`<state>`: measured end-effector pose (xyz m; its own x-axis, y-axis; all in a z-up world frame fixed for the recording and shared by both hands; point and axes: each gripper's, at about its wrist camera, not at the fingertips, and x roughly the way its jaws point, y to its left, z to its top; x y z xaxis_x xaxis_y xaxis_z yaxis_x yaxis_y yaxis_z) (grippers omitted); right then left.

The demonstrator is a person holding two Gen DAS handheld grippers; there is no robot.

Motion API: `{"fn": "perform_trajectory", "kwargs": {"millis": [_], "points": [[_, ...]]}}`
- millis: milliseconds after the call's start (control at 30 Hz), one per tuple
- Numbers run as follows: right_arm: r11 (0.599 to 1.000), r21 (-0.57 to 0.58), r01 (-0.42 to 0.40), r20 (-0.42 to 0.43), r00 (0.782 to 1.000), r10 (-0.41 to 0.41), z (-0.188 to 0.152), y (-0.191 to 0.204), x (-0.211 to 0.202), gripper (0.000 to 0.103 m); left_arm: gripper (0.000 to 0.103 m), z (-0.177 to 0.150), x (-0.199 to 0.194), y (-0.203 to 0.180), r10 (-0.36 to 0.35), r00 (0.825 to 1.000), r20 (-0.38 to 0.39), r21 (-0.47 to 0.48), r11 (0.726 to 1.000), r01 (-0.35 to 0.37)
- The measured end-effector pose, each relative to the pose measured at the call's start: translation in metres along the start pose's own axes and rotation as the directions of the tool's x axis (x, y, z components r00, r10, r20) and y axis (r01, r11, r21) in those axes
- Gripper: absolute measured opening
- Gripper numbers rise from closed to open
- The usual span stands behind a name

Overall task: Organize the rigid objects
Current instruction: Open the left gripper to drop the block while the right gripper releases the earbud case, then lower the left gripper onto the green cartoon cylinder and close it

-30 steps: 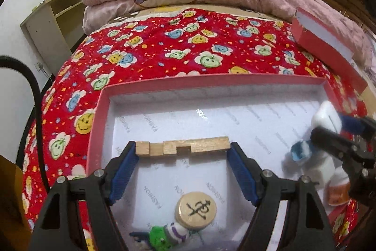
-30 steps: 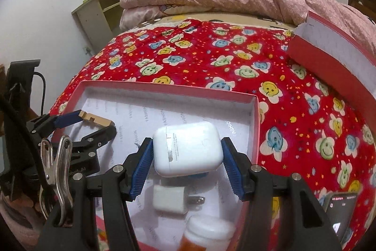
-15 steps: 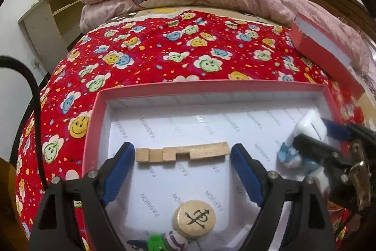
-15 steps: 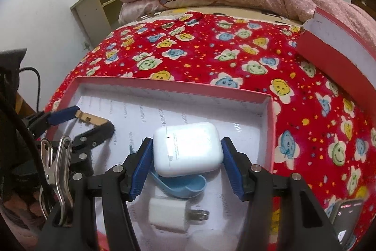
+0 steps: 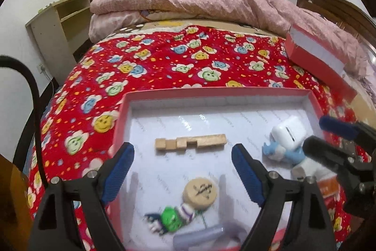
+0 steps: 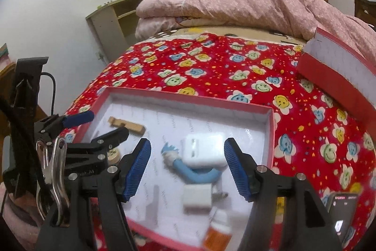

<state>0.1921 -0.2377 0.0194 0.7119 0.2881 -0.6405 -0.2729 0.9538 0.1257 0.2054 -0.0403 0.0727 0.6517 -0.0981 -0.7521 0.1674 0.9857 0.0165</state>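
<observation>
Both grippers have let go: left gripper open short of the stick — its length crosswise; right gripper just widened, case loose between its jaws.

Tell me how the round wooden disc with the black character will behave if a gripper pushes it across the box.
The wooden disc looks rigid, so it probably won't flex. Lying flat on the glossy box floor, it would likely slide rather than roll; tipped onto its rim, it could roll. The green toy figure sits against it and would probably get shoved along.
</observation>
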Motion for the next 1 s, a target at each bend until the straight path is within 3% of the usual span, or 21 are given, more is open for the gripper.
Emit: {"fn": "perform_trajectory", "kwargs": {"millis": [267,500,1000], "points": [[0.999,0.007,-0.051,0.033,0.998,0.05,-0.02,0.012,-0.034,0.066,0.088,-0.025,-0.041,-0.001,-0.015,0.999,0.034,0.014,1.0,0.015],[0.999,0.018,-0.048,-0.002,0.999,0.048,-0.045,0.023,-0.055,0.066,0.088,-0.053,-0.072,-0.004,0.01,0.998,0.061,-0.001,1.0,-0.01],[0.998,-0.048,-0.032,-0.056,0.998,0.029,-0.108,0.047,-0.085,0.066,0.088,-0.103,-0.08,-0.008,-0.028,0.999,-0.016,-0.025,0.999,0.027]]}}
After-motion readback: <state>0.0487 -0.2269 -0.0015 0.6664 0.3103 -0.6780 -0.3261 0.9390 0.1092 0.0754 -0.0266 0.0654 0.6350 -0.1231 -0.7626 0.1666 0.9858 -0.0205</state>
